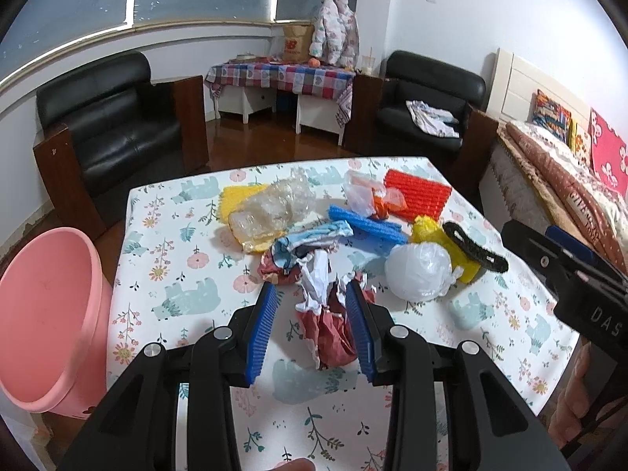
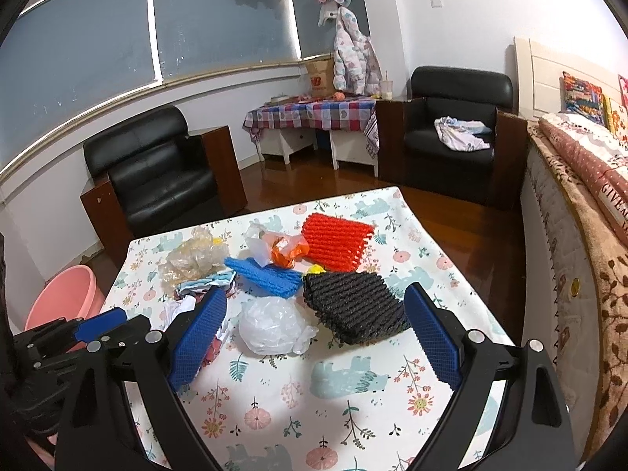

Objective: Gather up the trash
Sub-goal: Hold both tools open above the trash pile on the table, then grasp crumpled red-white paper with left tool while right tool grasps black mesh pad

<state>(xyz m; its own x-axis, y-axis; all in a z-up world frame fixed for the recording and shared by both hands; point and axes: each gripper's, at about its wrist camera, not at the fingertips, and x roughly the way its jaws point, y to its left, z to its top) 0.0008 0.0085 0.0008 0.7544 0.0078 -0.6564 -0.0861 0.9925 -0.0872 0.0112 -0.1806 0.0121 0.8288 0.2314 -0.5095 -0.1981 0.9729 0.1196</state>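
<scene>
Trash lies on a floral-cloth table (image 1: 188,306). My left gripper (image 1: 314,310) is open, its blue pads on either side of a crumpled red and white paper wrapper (image 1: 329,337), which touches the right pad. Beyond lie a white plastic bag ball (image 1: 418,272), blue foam net (image 1: 367,227), red foam net (image 1: 418,196), yellow foam net (image 1: 439,241), black foam net (image 1: 475,247) and a clear crumpled wrap (image 1: 271,208). My right gripper (image 2: 314,333) is open above the table, with the white bag (image 2: 272,325) and black net (image 2: 355,306) between its pads.
A pink bucket (image 1: 47,314) stands on the floor at the table's left edge, also in the right wrist view (image 2: 64,298). Black armchairs (image 1: 114,129) and a checked side table (image 1: 282,74) stand beyond. A bed (image 1: 569,180) is on the right.
</scene>
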